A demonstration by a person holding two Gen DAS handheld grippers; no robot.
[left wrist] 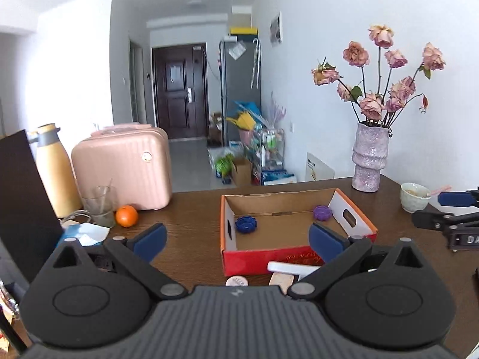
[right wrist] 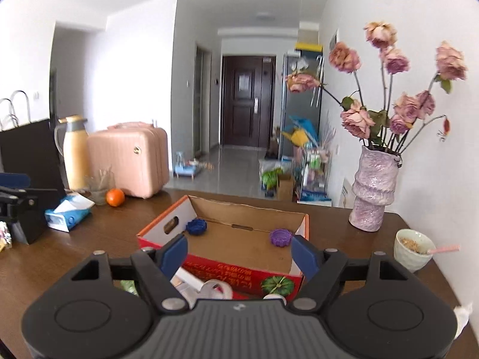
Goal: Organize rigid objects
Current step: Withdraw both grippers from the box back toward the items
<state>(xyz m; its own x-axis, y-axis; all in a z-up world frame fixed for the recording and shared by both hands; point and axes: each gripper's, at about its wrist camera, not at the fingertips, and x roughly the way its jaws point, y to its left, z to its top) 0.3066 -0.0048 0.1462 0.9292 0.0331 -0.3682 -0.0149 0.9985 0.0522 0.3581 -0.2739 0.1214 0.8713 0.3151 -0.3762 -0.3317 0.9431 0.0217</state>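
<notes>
An open red cardboard box (left wrist: 356,214) (right wrist: 155,227) stands on the brown table. Inside lie a blue ridged cap (left wrist: 246,224) (right wrist: 196,226) at its left and a purple ridged cap (left wrist: 322,212) (right wrist: 280,237) at its right. My left gripper (left wrist: 238,239) is open and empty, hovering before the box's near wall. My right gripper (right wrist: 239,252) is open and empty, above the box's near wall. Small white and pale objects (left wrist: 292,267) (right wrist: 209,288) lie on the table in front of the box, partly hidden by the grippers.
A pink case (left wrist: 122,167), yellow flask (left wrist: 55,173), glass (left wrist: 100,206), orange (left wrist: 126,216) and tissue pack (right wrist: 67,214) stand at left. A vase of roses (left wrist: 369,158) and a bowl (left wrist: 415,196) (right wrist: 413,249) stand at right. A dark bag (left wrist: 21,203) is at far left.
</notes>
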